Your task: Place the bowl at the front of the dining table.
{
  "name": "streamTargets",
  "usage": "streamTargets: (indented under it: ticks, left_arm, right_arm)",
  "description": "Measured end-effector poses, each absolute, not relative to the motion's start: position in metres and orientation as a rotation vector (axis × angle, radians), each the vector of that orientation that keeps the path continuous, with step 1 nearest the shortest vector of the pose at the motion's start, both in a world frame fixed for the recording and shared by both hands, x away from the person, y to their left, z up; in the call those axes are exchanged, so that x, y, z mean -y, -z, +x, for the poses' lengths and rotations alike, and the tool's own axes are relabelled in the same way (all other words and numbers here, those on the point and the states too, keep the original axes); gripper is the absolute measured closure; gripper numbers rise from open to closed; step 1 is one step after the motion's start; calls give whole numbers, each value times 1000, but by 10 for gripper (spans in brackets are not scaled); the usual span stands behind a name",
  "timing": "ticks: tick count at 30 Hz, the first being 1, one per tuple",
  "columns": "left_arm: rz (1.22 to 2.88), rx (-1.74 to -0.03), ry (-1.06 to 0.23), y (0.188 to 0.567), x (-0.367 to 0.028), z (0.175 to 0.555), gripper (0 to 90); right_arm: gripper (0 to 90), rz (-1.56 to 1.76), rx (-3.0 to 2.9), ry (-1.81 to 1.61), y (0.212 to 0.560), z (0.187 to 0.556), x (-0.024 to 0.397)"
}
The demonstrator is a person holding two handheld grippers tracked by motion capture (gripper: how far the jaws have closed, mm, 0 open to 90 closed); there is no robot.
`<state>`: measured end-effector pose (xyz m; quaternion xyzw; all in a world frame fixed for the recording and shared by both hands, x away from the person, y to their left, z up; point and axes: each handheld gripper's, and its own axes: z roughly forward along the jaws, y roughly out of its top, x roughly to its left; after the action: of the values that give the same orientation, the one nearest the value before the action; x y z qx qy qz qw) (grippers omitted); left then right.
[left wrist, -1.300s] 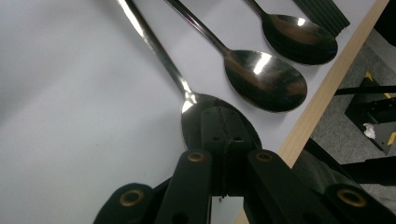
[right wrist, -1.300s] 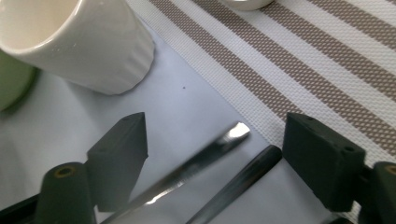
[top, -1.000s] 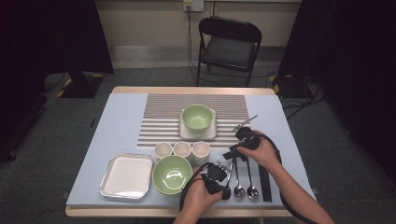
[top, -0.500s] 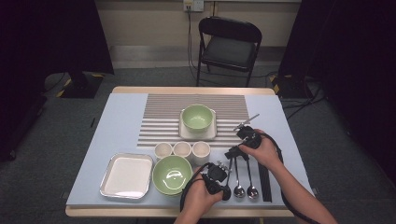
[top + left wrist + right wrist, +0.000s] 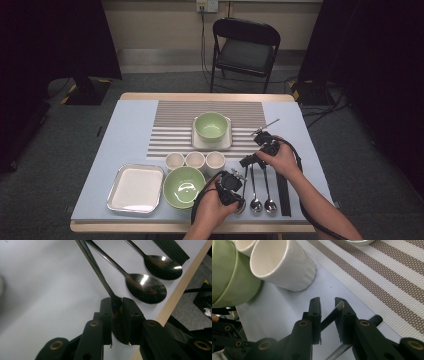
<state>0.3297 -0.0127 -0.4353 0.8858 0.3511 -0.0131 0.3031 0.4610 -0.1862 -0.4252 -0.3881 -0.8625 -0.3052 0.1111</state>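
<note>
Left gripper view: my left gripper (image 5: 117, 305) is straddling the neck of the nearest spoon (image 5: 100, 272), where handle meets bowl. Its jaws have just been easing apart, so the pads are standing beside the steel, not clamping it.

Right gripper view: my right gripper (image 5: 327, 305) is enclosing the handle tip of that same spoon (image 5: 336, 310). Its jaws have just been closing. One pad is touching the tip while a gap is showing at the other, so I am not yet pinching it.

Location: high view is showing the spoon (image 5: 245, 176) lying on the table (image 5: 130, 130), at nine o'clock from two sister spoons (image 5: 262, 187) and at three o'clock from the large green bowl (image 5: 184, 186). A white cup (image 5: 283, 263) is standing at eleven o'clock from my right gripper.

Handling: I am judging the spoon light, rigid, polished and slippery. It is likely to pivot in a narrow pinch.

Grip site: the flat neck or handle end is suiting the pads best, since the curved bowl is offering poor purchase.

Change from earlier frames: both hands are keeping almost the same places, and the tableware is staying put.
</note>
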Motion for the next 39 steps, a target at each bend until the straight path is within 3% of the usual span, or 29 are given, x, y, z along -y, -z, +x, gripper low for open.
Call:
streamTargets:
  ticks: [12, 14, 20, 28, 39]
  left_arm:
    - [2268, -916, 82, 423, 4, 334, 489]
    - [2245, -920, 75, 423, 3, 336, 411]
    - [2223, -885, 13, 420, -1, 341, 301]
    - [2243, -930, 71, 408, -1, 345, 314]
    - [2246, -900, 21, 400, -5, 352, 210]
  right_arm:
    - [783, -1137, 2516, 897, 423, 463, 182]
    - [783, -1139, 2523, 897, 423, 463, 182]
    - [797, -1144, 2498, 908, 422, 464, 183]
    - [836, -1146, 2436, 957, 417, 466, 187]
    - [888, -1150, 2371, 1015, 407, 469, 187]
